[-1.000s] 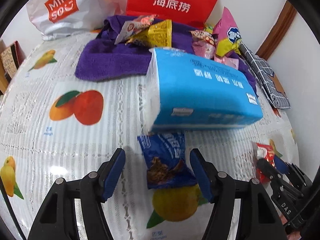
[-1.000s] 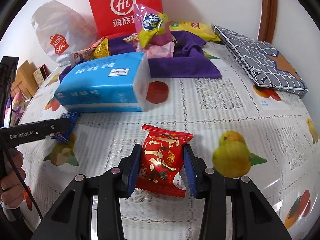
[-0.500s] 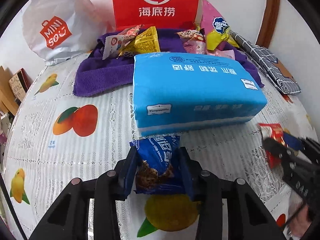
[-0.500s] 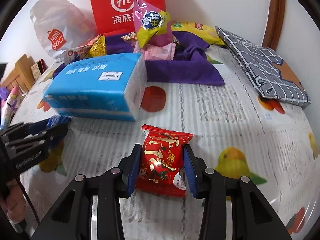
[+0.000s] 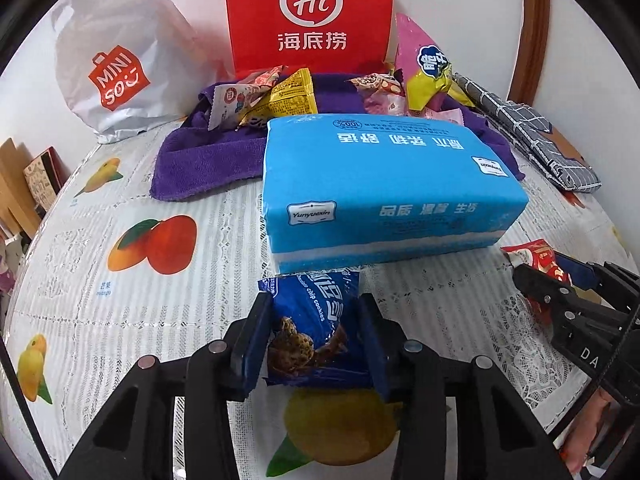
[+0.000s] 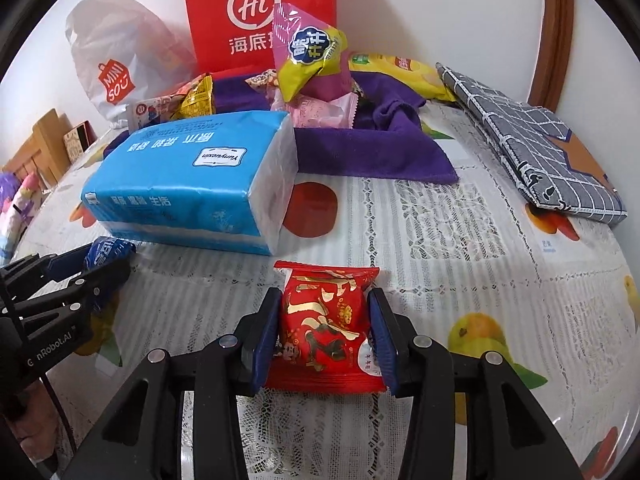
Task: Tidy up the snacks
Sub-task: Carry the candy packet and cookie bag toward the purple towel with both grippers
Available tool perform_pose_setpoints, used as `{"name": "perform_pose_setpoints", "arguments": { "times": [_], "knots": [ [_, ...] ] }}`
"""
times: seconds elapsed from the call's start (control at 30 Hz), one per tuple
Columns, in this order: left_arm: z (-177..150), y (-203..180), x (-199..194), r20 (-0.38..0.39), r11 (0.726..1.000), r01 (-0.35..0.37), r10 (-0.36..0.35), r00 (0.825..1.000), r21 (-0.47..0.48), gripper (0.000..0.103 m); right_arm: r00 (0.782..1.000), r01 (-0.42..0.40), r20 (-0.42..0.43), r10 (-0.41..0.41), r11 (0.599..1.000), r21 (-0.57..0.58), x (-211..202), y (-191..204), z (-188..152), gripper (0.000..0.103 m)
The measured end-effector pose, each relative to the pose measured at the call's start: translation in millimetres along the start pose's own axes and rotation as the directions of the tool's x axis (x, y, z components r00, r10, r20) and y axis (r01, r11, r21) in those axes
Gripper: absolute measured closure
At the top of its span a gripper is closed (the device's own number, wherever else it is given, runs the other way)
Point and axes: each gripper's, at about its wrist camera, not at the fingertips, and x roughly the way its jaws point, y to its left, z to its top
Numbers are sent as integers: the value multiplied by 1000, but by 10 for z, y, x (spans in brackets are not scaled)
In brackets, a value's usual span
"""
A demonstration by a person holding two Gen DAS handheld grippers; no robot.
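Note:
My left gripper (image 5: 316,340) is shut on a blue chocolate chip cookie packet (image 5: 312,332), in front of the blue tissue pack (image 5: 384,188). My right gripper (image 6: 325,332) is shut on a red snack packet (image 6: 326,328); it shows at the right of the left wrist view (image 5: 536,258). The cookie packet also shows at the left of the right wrist view (image 6: 106,252). A purple towel (image 5: 192,160) at the back holds several snack packets (image 5: 260,100), with a pink and yellow bag (image 6: 308,52) on top.
A red Hi paper bag (image 5: 308,12) and a white Miniso bag (image 5: 116,68) stand against the back wall. A grey checked cloth (image 6: 532,144) lies at the back right. The fruit-print tablecloth (image 5: 120,280) covers the table. Wooden furniture (image 6: 44,144) is at the left.
My left gripper moved forward and closed on the blue cookie packet, then raised it slightly. My right gripper has kept hold of the red packet.

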Motion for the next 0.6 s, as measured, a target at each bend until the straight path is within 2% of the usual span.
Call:
{"name": "perform_pose_setpoints", "arguments": {
  "times": [0.23, 0.6],
  "knots": [
    [0, 3, 4, -1, 1000, 21, -21, 1000, -1, 58, 1000, -4, 0, 4, 1000, 3, 5, 7, -4, 58],
    [-1, -9, 8, -3, 1000, 12, -12, 1000, 11, 56, 1000, 1, 0, -1, 1000, -1, 11, 19, -6, 58]
  ]
}}
